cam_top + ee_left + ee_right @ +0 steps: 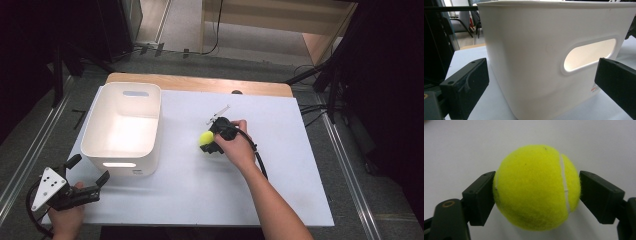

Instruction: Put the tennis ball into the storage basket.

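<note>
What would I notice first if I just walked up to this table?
The bright yellow tennis ball, squeezed between the black jaws of the right gripper near the middle of the white table. Next, the big white bin on the table's left side, with the open left gripper in front of it.

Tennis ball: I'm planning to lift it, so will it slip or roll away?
The tennis ball is round, so it would probably roll if released on the table. Its fuzzy felt likely resists slipping between the right gripper jaws pressing both sides.
</note>
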The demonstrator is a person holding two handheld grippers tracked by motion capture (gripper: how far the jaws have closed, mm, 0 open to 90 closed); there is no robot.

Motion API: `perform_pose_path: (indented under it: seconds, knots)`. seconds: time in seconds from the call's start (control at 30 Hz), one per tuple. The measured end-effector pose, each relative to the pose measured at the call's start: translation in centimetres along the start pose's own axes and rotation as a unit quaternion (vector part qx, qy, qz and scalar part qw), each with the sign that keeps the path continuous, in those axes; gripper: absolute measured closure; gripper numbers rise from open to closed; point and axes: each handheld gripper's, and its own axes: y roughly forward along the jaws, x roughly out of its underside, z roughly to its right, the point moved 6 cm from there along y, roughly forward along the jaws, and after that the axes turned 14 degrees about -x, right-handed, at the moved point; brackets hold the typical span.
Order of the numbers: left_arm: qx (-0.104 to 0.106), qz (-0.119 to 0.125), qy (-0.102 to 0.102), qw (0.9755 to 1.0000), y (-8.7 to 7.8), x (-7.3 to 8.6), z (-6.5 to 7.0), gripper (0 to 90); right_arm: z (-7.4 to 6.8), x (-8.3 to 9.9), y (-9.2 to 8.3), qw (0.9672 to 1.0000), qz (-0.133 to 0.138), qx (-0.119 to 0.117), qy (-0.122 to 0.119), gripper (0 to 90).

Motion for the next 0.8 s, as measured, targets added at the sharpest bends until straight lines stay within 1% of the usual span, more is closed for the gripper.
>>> perform_pose_path:
  seconds: [0.03,0.07,0.13,0.3,0.37,0.57,0.6,0.63,0.73,0.8]
  knots:
    - [-0.001,0.0,0.0,1.0,0.0,0.0,0.0,0.0,0.0,0.0,0.0,1.0,0.001,-0.003,-0.002,19.1]
    - [-0.001,0.001,0.0,1.0,0.0,0.0,0.0,0.0,-0.1,-0.1,0.1,1.0,0.004,-0.007,0.003,21.7]
    - [0.0,0.001,0.001,1.0,0.0,0.0,0.0,0.0,-0.1,-0.2,0.1,1.0,0.002,-0.006,0.002,22.1]
    - [-0.001,0.0,0.0,1.0,0.0,0.0,0.0,0.0,-0.3,-0.2,-0.1,1.0,-0.004,-0.005,0.002,22.5]
    - [0.0,0.001,0.0,1.0,0.0,0.0,0.0,0.0,-0.3,-0.1,-0.2,1.0,-0.009,0.0,-0.004,22.6]
    - [0.0,0.001,0.0,1.0,0.0,0.0,0.0,0.0,-0.5,-0.3,-0.6,1.0,-0.003,-0.005,-0.008,22.6]
    - [0.0,0.001,0.0,1.0,0.0,0.0,0.0,0.0,-0.6,-0.5,-0.8,0.9999,0.0,-0.01,-0.006,22.6]
    - [0.0,0.001,0.0,1.0,0.0,0.0,0.0,0.0,-0.6,-0.5,-0.9,0.9999,-0.001,-0.008,-0.01,22.6]
    - [0.0,0.001,0.0,1.0,0.0,0.0,0.0,0.0,-0.8,-0.7,-1.2,0.9999,0.001,-0.011,-0.009,22.7]
    - [-0.001,0.0,0.001,1.0,0.0,0.0,0.0,0.0,-0.9,-0.9,-1.4,0.9998,0.002,-0.012,-0.016,22.7]
